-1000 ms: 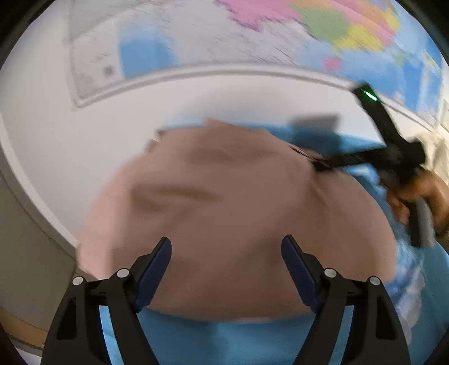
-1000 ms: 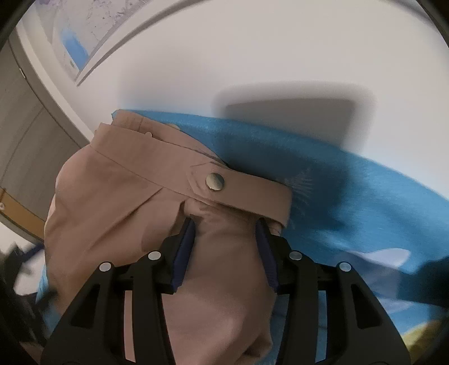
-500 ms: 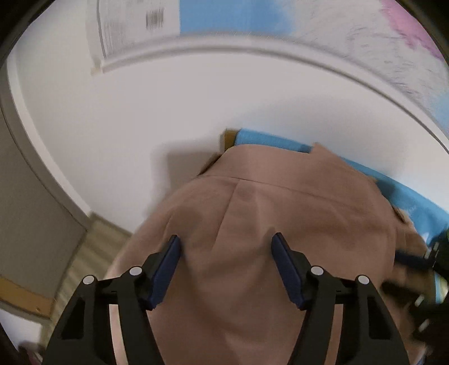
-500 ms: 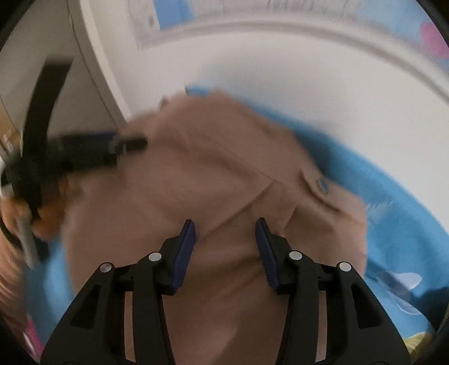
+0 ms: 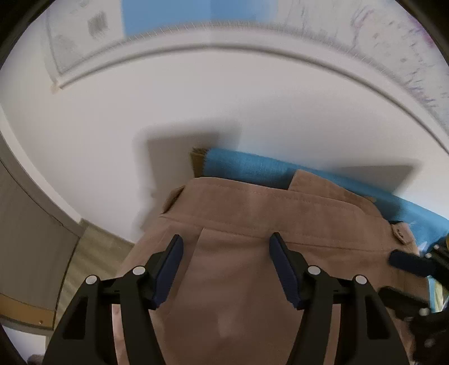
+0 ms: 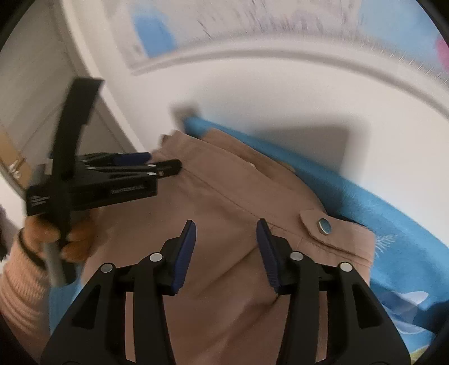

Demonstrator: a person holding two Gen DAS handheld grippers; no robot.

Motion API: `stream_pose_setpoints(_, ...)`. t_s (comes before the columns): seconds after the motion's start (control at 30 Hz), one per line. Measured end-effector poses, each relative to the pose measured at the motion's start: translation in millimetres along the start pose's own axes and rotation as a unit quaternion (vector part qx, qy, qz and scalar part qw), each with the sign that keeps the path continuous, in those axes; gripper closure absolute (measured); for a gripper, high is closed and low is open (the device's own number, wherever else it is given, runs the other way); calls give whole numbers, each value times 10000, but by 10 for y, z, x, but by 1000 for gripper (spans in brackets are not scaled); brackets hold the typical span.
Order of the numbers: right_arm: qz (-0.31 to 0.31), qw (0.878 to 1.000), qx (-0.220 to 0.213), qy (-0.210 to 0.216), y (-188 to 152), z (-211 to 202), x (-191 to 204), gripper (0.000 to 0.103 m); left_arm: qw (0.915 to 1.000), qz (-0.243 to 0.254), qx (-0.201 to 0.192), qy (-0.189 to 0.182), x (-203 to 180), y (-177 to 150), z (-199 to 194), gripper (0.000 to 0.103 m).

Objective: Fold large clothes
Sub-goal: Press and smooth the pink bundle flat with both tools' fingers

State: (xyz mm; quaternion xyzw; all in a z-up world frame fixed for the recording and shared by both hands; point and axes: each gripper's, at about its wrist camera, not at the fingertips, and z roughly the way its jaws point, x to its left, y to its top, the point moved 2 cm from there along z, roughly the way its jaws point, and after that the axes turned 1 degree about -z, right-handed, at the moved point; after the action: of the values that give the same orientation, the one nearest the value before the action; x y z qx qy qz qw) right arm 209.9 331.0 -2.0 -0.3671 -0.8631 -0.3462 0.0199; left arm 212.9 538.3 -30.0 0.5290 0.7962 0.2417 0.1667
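Observation:
Tan trousers (image 5: 238,294) lie on a blue cloth (image 5: 247,165), the waistband (image 5: 266,207) toward the wall. My left gripper (image 5: 226,238) hovers over the waistband's left part. Its jaws are closing, with fabric below them and the pads not pressing on it. In the right wrist view the trousers (image 6: 224,196) show a metal button (image 6: 324,225) on the waistband tab. My right gripper (image 6: 226,223) stands open just short of that band, left of the button. The left gripper (image 6: 162,162) and the hand (image 6: 75,238) holding it appear at the left; the right gripper (image 5: 393,276) shows at the left wrist view's right edge.
A white wall rises right behind the table, with a map (image 5: 168,16) hung on it. The table's left corner (image 5: 197,161) sits just past the waistband; floor (image 5: 92,252) and a grey cabinet (image 5: 28,224) lie beyond. The blue cloth (image 6: 378,210) extends to the right.
Both grippers have swung left along the trousers toward the waistband. The left jaws have narrowed clearly, the right ones slightly. The trousers have not moved.

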Motion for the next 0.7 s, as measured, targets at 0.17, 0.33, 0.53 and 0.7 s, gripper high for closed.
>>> stream_pose_setpoints(0.17,345,9992,184,-128,26,268,-141,80,9997,144,85,202,-68,14,87,41)
stream_pose_setpoints(0.33,142,9996,24,-242,-106,-9,-89,66,9990,-35,-420,124,29,-14,-258,41)
stream_pose_setpoints(0.53,-784,9965,-135,263,-542,-446,283,62,9959,-77,-876,-233,383,-475,-757,41)
stream_pose_setpoints(0.7,-1478,9886,118,275,-1055,-561,507,64,9971,-249,-660,-292,603,-948,-698,60)
